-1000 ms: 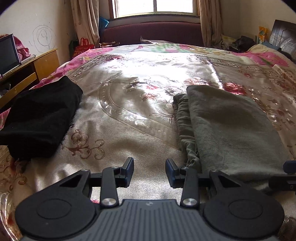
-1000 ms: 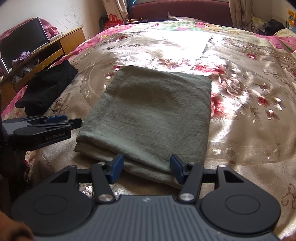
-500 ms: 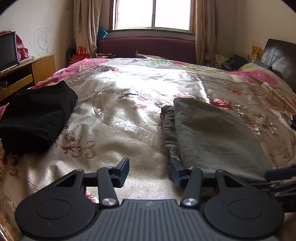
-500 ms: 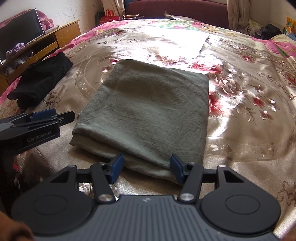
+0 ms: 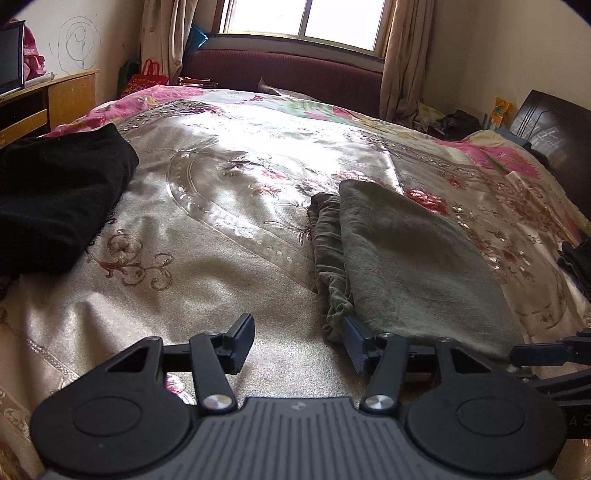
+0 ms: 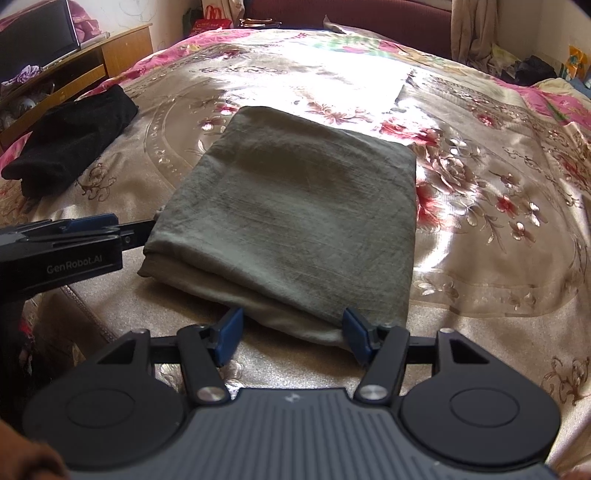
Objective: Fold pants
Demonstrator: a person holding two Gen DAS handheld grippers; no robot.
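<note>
The olive pants (image 6: 295, 221) lie folded into a neat rectangle on the floral bed (image 6: 498, 229). The left gripper (image 5: 299, 341) sits beside their waistband edge, its fingers opening with nothing between them. The right gripper (image 6: 291, 334) has its fingers spread, the near fold between them but ungripped.

A home bedroom: a bed (image 5: 258, 206) with floral satin cover, curtained window (image 5: 303, 22), wooden desk (image 6: 110, 55).
</note>
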